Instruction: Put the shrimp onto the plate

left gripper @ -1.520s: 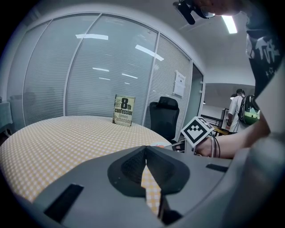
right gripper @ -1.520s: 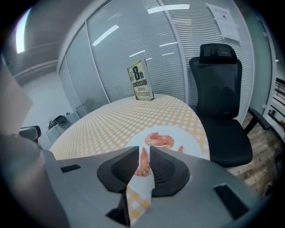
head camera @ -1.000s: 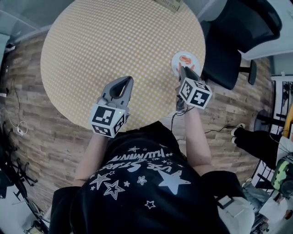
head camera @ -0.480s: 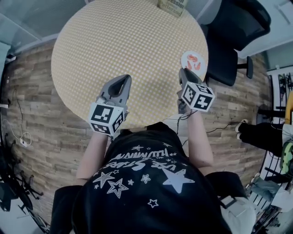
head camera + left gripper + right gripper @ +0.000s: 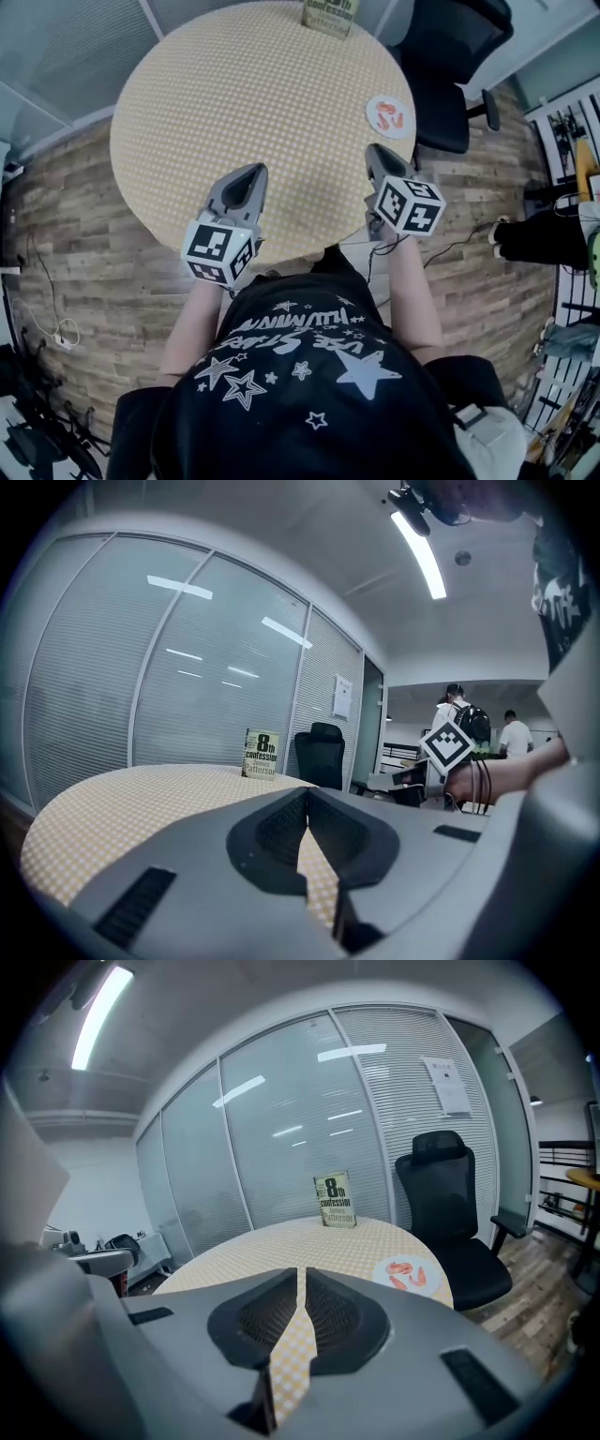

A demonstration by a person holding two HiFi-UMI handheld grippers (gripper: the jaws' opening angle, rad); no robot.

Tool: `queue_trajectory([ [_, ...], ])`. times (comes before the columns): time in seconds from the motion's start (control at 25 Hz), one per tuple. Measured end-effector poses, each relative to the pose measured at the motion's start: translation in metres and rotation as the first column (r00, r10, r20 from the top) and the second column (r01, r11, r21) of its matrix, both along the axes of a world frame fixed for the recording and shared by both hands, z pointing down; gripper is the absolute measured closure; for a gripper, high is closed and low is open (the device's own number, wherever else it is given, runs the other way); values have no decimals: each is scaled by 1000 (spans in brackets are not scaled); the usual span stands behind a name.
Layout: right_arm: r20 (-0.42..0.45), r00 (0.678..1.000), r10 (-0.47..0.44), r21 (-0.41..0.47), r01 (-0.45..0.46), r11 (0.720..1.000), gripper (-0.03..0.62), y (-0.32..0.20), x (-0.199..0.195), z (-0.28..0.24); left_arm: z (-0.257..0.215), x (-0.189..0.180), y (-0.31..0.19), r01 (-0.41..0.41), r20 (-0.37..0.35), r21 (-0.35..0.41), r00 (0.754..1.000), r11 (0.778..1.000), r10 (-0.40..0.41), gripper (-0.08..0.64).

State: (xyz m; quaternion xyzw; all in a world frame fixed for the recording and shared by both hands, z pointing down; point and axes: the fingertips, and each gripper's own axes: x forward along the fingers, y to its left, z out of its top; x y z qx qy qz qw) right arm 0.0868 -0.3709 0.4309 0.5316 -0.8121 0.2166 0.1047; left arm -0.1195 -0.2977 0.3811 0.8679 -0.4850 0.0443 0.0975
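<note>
With left gripper (image 5: 251, 170) and right gripper (image 5: 375, 151) shut empty, your stray swing toward 1 o'clock could shove the edge-hugging plate (image 5: 388, 98) of shrimp (image 5: 382, 114) off.

A round yellow-checked table (image 5: 234, 94) carries an upright paperback book (image 5: 330, 15) at its far edge; a black office chair (image 5: 450, 42) stands beside it

A round table with a yellow checked cloth (image 5: 244, 94) fills the upper middle of the head view. It stands on a grey-brown wood-plank floor (image 5: 75, 281). A black office chair (image 5: 439, 112) sits at the upper right. In the gripper views, glass partition walls with blinds (image 5: 281, 1138) curve behind the table. A long white ceiling strip light (image 5: 420, 550) glows at the upper right.
</note>
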Motion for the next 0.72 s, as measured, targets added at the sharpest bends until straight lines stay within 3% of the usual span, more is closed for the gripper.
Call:
queue_trajectory([
  [0.36,-2,1000,18,-13,-18,1000,563,70,-15,-6,22,-10,42,-91,-23,-58,996,994,90,551],
  [0.72,-30,999,-45,39,47,998,566,102,-20,-17,32,-5,66,-75,-41,-74,997,994,72,551],
])
